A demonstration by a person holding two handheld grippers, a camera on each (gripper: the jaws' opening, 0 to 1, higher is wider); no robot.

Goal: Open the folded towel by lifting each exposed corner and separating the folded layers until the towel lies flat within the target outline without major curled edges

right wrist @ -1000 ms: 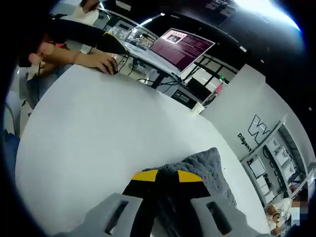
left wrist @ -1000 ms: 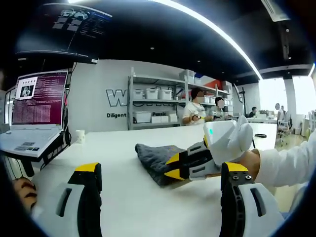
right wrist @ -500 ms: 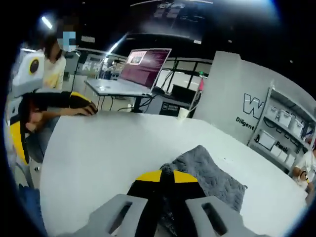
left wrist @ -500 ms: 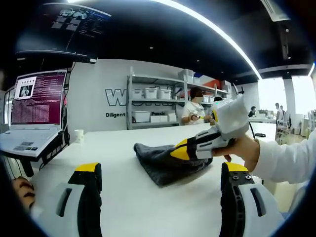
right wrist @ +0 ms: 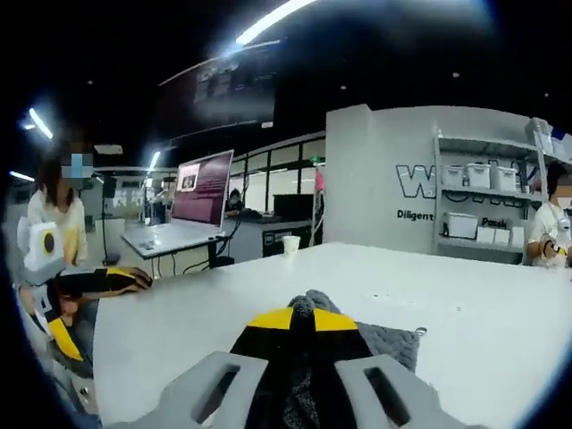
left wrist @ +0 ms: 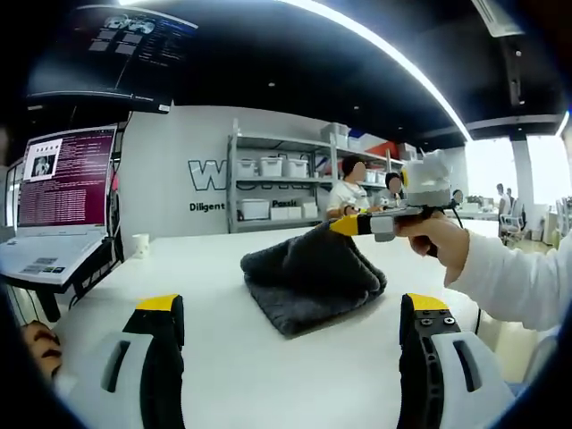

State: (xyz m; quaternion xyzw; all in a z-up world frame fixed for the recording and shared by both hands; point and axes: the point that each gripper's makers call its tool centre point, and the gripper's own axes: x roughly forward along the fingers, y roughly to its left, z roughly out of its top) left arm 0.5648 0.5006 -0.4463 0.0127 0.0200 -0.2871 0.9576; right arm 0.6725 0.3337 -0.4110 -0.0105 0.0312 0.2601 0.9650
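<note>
My right gripper [right wrist: 299, 319] has its jaws pressed together on a corner of the grey towel [left wrist: 308, 275], with the cloth bunched up between the yellow tips. In the left gripper view I see that same gripper [left wrist: 350, 224] held level above the table, a hand [left wrist: 436, 241] behind it, and the pinched corner pulled up into a peak while the other folded layers rest on the white table [left wrist: 232, 357]. My left gripper [left wrist: 290, 308] has its jaws wide apart, holding nothing, low over the table just short of the towel. Beyond the towel I see a paper cup [left wrist: 141, 246], a laptop [left wrist: 55, 210] at the left and shelves [left wrist: 281, 183] with white bins along the back wall.
</note>
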